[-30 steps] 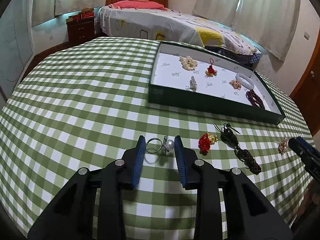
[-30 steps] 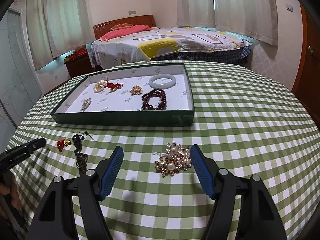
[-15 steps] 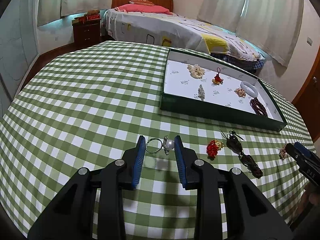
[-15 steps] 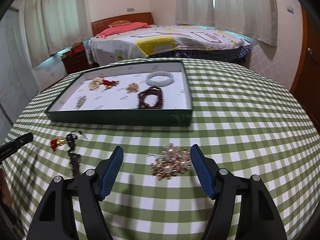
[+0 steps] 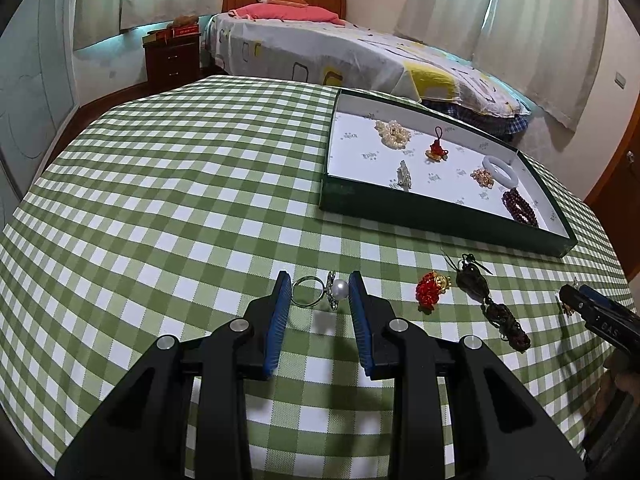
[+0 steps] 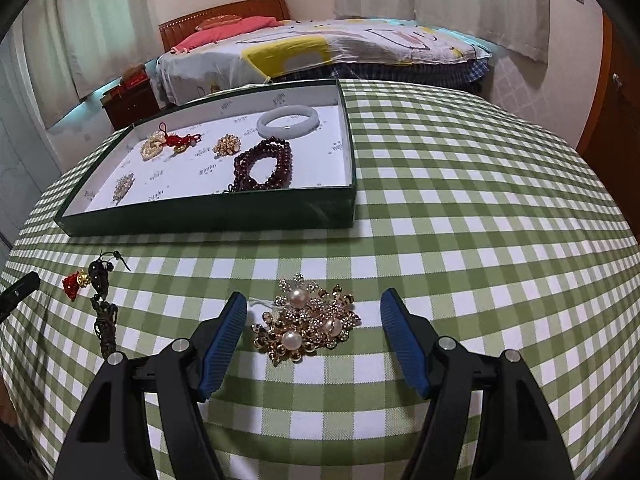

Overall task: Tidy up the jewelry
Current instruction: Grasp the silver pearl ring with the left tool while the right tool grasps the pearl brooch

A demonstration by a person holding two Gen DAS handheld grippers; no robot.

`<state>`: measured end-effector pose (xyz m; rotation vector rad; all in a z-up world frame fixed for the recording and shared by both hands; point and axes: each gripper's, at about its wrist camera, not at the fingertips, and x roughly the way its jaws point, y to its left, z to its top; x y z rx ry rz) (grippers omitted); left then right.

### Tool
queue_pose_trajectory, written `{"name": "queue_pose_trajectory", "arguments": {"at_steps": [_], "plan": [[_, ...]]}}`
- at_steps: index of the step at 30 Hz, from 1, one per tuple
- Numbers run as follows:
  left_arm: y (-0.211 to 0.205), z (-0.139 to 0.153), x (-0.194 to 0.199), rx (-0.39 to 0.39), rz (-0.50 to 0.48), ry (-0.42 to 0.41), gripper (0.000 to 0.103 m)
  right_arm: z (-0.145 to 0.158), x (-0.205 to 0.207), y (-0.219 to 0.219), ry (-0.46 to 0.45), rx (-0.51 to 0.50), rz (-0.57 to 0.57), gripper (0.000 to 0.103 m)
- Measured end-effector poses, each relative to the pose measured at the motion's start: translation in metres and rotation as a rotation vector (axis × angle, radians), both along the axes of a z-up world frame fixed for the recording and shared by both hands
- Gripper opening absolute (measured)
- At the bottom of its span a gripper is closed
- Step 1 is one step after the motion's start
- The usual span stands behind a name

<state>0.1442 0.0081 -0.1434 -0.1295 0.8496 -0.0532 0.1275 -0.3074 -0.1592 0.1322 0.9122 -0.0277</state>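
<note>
My left gripper (image 5: 319, 286) is shut on a silver pearl ring (image 5: 320, 290) and holds it a little above the green checked cloth, its shadow below. My right gripper (image 6: 312, 312) is open, its fingers on either side of a gold pearl brooch (image 6: 306, 326) lying on the cloth. A dark green tray (image 5: 440, 216) with a white floor sits beyond; in the right wrist view the tray (image 6: 208, 212) holds a white bangle (image 6: 287, 121), a dark red bead bracelet (image 6: 264, 164) and several small gold and red pieces.
A red charm (image 5: 430, 291) and a dark tasselled pendant (image 5: 490, 304) lie on the cloth between the grippers; they also show in the right wrist view (image 6: 100, 300). A bed (image 5: 340, 48) and nightstand (image 5: 172, 56) stand beyond the round table.
The left gripper has lifted the pearl ring off the cloth and swung left, away from the tray. The right gripper has moved in closer over the brooch, still open.
</note>
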Motion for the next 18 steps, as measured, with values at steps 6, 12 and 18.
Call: {"name": "queue_pose_trajectory", "arguments": {"at_steps": [6,12,18], "plan": [[-0.0021,-0.0021,-0.0003,-0.004,-0.005,0.006,0.029,0.0007,-0.005,0.0002,-0.003,-0.007,0.002,0.053],[-0.0027,-0.002,-0.0004,-0.005,-0.004,0.006,0.029,0.0019,-0.0074,-0.0007,-0.009,0.004,0.008,0.044],[-0.0033,-0.0015,-0.0007,-0.006,-0.005,0.007,0.029,0.006,-0.0103,0.0014,-0.03,0.003,0.016,0.041]]}}
